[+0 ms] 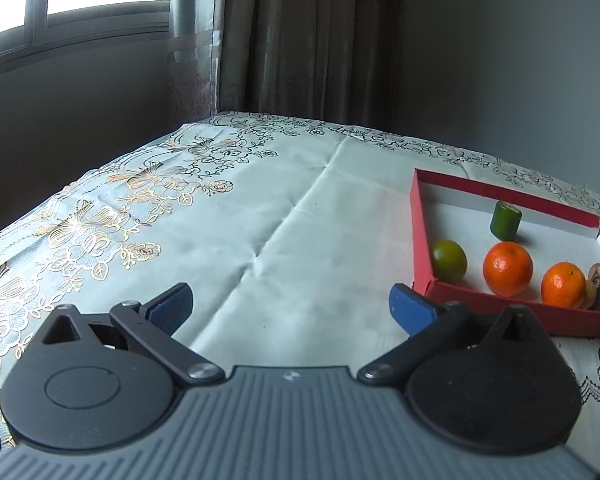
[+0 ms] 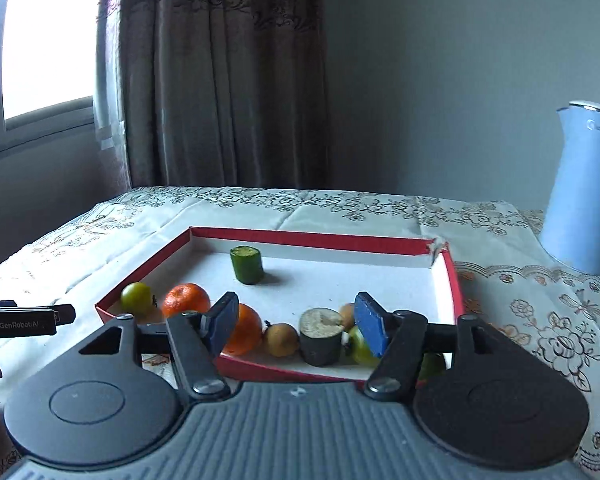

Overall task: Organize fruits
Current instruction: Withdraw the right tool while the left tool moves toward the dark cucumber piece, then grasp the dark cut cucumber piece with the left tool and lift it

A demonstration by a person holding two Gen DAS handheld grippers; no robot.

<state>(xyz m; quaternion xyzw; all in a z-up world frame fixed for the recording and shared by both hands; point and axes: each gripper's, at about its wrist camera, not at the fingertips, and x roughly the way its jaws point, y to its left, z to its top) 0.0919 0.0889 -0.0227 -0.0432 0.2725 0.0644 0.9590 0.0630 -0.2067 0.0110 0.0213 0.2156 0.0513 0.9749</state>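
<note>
red tray [image 2: 454, 276] — holds fruit | two oranges [image 2: 186, 300], green lime [image 2: 136, 296] near front-left | cut green chunk [image 2: 247, 265] upright — apart, toward back
</note>
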